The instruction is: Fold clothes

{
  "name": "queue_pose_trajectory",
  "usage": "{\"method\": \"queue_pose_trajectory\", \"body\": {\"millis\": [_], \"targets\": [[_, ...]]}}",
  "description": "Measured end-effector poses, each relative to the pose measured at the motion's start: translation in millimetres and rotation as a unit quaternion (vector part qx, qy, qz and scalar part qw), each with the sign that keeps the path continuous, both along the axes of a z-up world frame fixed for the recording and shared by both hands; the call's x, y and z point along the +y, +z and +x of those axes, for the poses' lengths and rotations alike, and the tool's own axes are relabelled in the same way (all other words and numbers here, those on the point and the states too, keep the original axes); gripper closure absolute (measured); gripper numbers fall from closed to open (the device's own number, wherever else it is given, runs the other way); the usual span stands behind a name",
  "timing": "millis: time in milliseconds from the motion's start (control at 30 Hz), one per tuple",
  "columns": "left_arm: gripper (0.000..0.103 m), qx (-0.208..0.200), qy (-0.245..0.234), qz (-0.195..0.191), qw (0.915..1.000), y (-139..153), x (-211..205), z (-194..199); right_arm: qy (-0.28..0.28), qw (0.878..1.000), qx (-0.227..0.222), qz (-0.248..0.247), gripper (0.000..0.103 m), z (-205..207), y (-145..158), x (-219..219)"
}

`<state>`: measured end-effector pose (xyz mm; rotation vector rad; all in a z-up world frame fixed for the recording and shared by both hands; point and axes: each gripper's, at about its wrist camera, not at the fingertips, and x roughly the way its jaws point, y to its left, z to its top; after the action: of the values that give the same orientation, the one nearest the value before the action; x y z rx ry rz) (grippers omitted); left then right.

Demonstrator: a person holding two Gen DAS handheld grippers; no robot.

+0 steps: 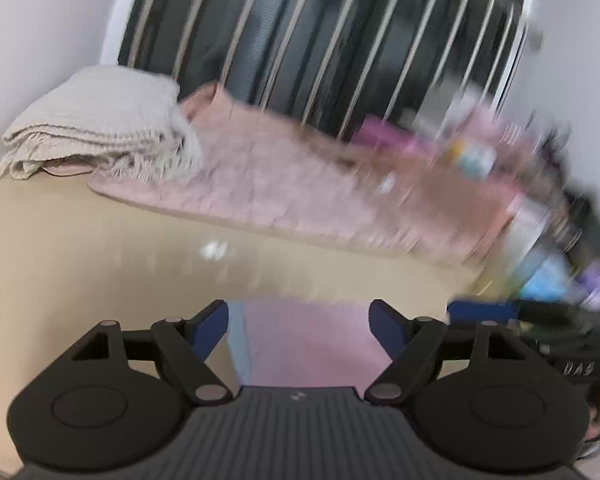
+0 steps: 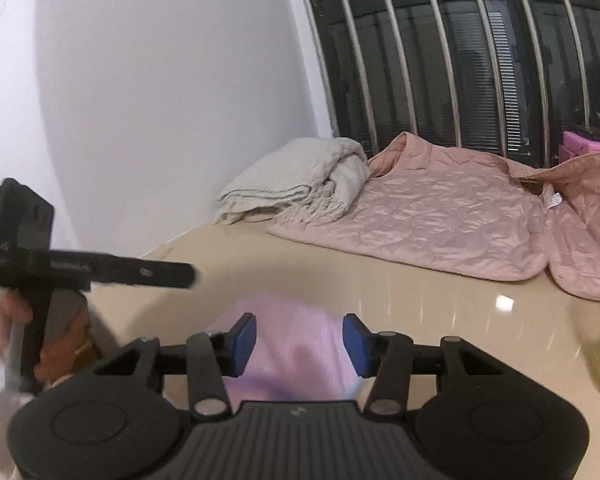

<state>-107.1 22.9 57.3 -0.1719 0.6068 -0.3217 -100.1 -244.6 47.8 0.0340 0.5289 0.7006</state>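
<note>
Risk, biggest first: pink quilted blanket (image 2: pixel 440 220) and folded cream throw (image 2: pixel 296 184) lie on the beige floor (image 2: pixel 340 280) well beyond the work area; a wide sweep could drag the garment into them. More likely: lilac-pink garment (image 2: pixel 292 344) sits under both tools, ungripped, so closing too high grabs air or one layer only. Left-wrist view is motion-blurred, so alignment is uncertain.

Left gripper (image 1: pixel 299 320): jaws spread wide, nothing pinched, garment (image 1: pixel 308 344) beneath.

Right gripper (image 2: pixel 299 344): jaws spread, empty, garment between/below pads; contact can't be told.
</note>
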Motion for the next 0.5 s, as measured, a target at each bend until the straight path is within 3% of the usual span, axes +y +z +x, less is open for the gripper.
{"method": "queue_pose_trajectory", "body": {"millis": [100, 200, 267, 400, 500], "targets": [[0.028, 0.031, -0.005, 0.055, 0.9980, -20.2, -16.8, 3.5, -0.011, 0.999, 0.011, -0.049, 0.065, 2.6, -22.4, 24.3], [0.027, 0.048, 0.006, 0.054, 0.9973, -34.0, -4.6, -13.3, 0.016, 0.996, 0.002, -0.093, 0.064, -19.5, -41.6, 31.0], [0.027, 0.043, 0.017, 0.038, 0.9982, -32.9, 0.9, -19.5, -0.001, 0.996, -0.014, -0.086, 0.055, -31.5, -41.6, 25.2], [0.024, 0.025, 0.042, 0.033, 0.9983, -32.6, -4.1, -19.2, -0.039, 0.999, -0.030, -0.016, 0.035, -28.8, -36.0, 22.7], [0.021, 0.031, 0.062, 0.048, 0.9964, -37.8, -10.5, -14.9, -0.075, 0.996, -0.022, -0.042, 0.035, -17.5, -49.2, 32.2]]}}
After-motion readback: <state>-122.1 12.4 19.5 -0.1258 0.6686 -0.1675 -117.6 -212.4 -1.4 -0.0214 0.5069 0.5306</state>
